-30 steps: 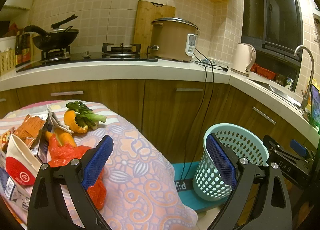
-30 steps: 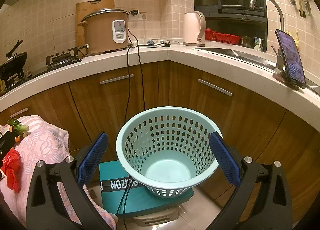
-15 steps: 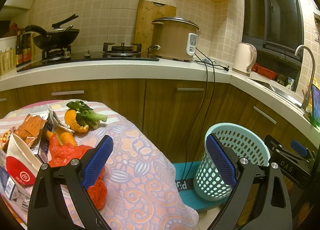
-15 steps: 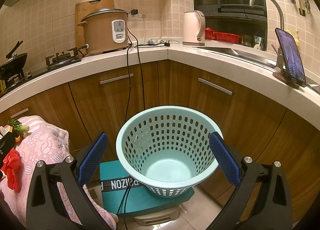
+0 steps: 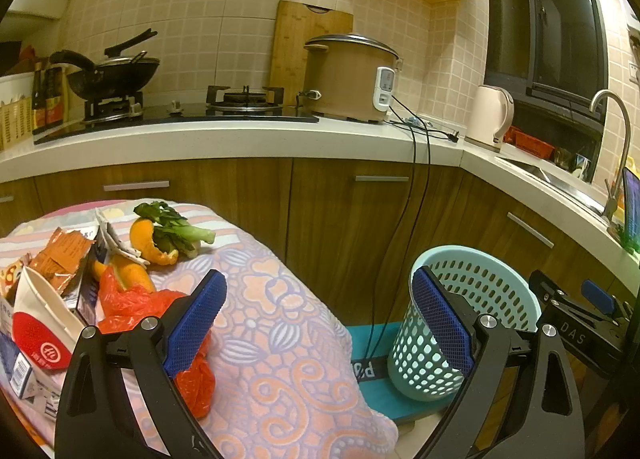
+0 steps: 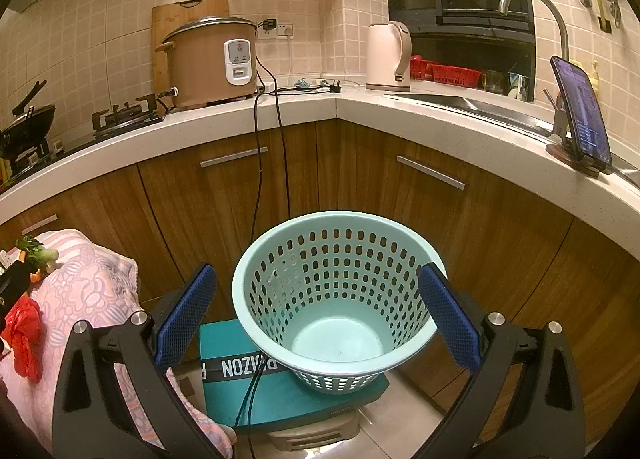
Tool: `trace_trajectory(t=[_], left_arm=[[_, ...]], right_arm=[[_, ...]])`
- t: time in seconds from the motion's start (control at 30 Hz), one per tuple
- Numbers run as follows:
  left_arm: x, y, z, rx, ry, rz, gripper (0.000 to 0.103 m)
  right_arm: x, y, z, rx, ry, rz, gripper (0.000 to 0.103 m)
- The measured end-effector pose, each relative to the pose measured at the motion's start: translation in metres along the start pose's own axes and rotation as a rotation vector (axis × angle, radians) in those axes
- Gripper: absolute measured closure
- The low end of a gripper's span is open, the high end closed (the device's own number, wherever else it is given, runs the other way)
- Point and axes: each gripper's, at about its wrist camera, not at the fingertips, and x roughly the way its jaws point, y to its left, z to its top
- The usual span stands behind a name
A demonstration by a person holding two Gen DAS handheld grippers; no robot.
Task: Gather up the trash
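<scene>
Trash lies on a cloth-covered table [image 5: 280,323]: a red plastic bag [image 5: 132,303], orange peel [image 5: 150,241], a green vegetable stalk [image 5: 180,227], an orange wrapper [image 5: 64,255], a white cup with a red logo [image 5: 38,323] and small cartons. My left gripper [image 5: 320,323] is open, its left finger just right of the red bag, holding nothing. A pale blue perforated basket [image 6: 336,299] stands empty on a teal box [image 6: 280,391] on the floor. My right gripper [image 6: 316,315] is open, with one finger on each side of the basket and nothing held. The basket [image 5: 468,319] also shows in the left wrist view.
Wooden cabinets [image 6: 240,203] under a white counter [image 6: 440,127] curve behind the basket. Black cables [image 6: 260,163] hang from a rice cooker [image 6: 212,59] down to the teal box. A kettle [image 6: 388,55], sink tap [image 6: 536,15] and propped phone [image 6: 580,107] sit on the counter.
The left gripper's view has shifted slightly, so the basket sits a little lower and further right. The right gripper has hardly moved. Both stay open.
</scene>
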Motion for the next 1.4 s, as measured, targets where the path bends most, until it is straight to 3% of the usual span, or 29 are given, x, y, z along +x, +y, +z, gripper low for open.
trace_trajectory(t=[0.7,0.83,1.0,1.27,1.4], left_arm=[[0.001,0.01,-0.001,0.008,0.001,0.031,0.012],[0.0,0.007,0.0,0.0,0.08,0.063,0.012],[-0.015,0.005,0.01,0.01,0.117,0.116,0.012],[-0.057,0.014,0.012,0.03,0.033,0.223,0.012],[-0.079,0.026,0.008,0.026,-0.008,0.302,0.012]], right_arm=[[-0.002,0.002,-0.002,-0.011,-0.012,0.017,0.008],[-0.002,0.004,-0.002,-0.022,-0.012,0.037,0.012],[0.0,0.006,0.001,-0.036,-0.016,0.072,0.015],[0.0,0.027,-0.001,-0.095,-0.009,0.157,0.032],[-0.004,0.041,-0.003,-0.133,-0.01,0.213,0.048]])
